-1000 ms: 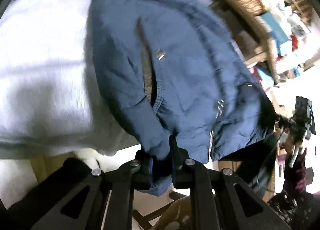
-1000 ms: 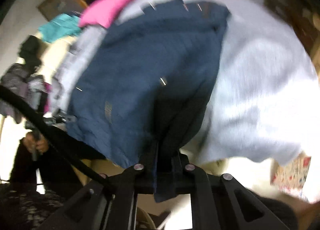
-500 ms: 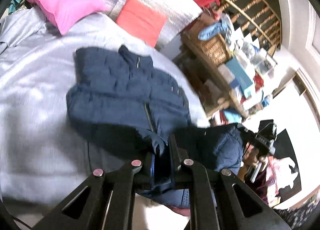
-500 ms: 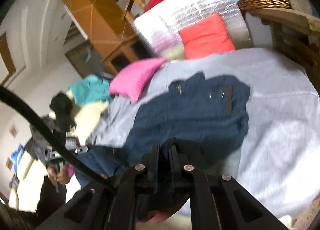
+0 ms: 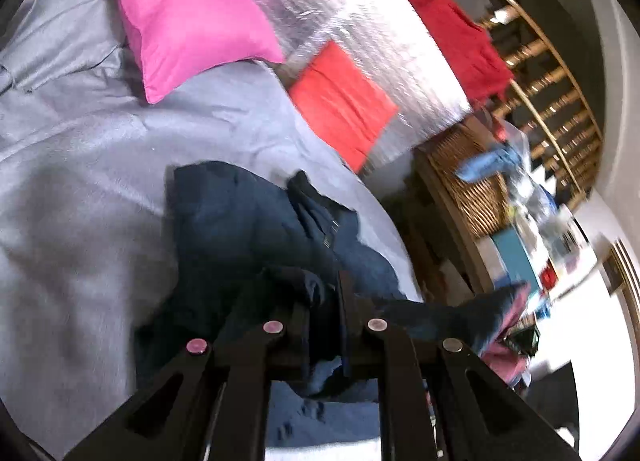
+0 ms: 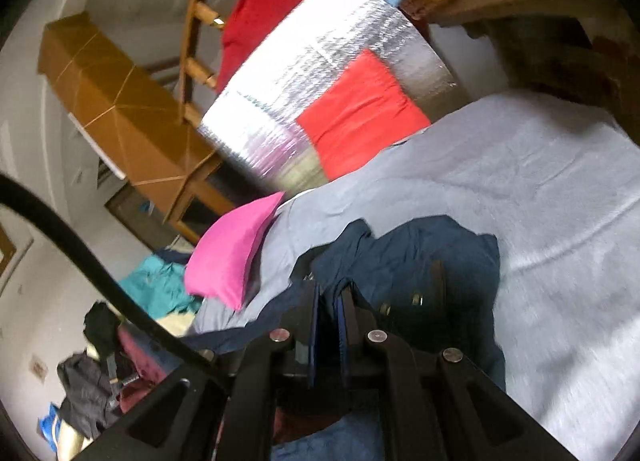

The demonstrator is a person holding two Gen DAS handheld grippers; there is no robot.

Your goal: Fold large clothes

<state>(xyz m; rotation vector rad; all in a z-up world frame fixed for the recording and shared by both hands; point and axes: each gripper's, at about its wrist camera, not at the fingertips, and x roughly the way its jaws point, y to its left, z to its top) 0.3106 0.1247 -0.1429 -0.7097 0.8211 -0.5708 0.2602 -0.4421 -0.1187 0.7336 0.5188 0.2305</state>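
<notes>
A navy padded jacket (image 5: 244,229) lies bunched on the grey bedspread (image 5: 72,181), its collar end farthest from me. My left gripper (image 5: 326,293) is shut on the jacket's near edge, cloth bulging out between its fingers. In the right wrist view the same jacket (image 6: 432,261) spreads over the bedspread (image 6: 540,189), and my right gripper (image 6: 330,293) is shut on another part of its near edge. The fabric hides both pairs of fingertips. A stretch of the jacket hangs between the two grippers off the bed's side.
A pink pillow (image 5: 188,17), a red cushion (image 5: 340,101) and a silver quilted panel (image 5: 360,33) stand at the head of the bed. A wicker basket (image 5: 468,181) and a cluttered shelf flank it. A person's hand and heaped clothes (image 6: 96,377) are beside the bed.
Both grippers have lifted and swung forward over the bed with the jacket's lower edge, doubling it up towards the collar. The jacket looks shorter and more bunched; the pillows have come into view.
</notes>
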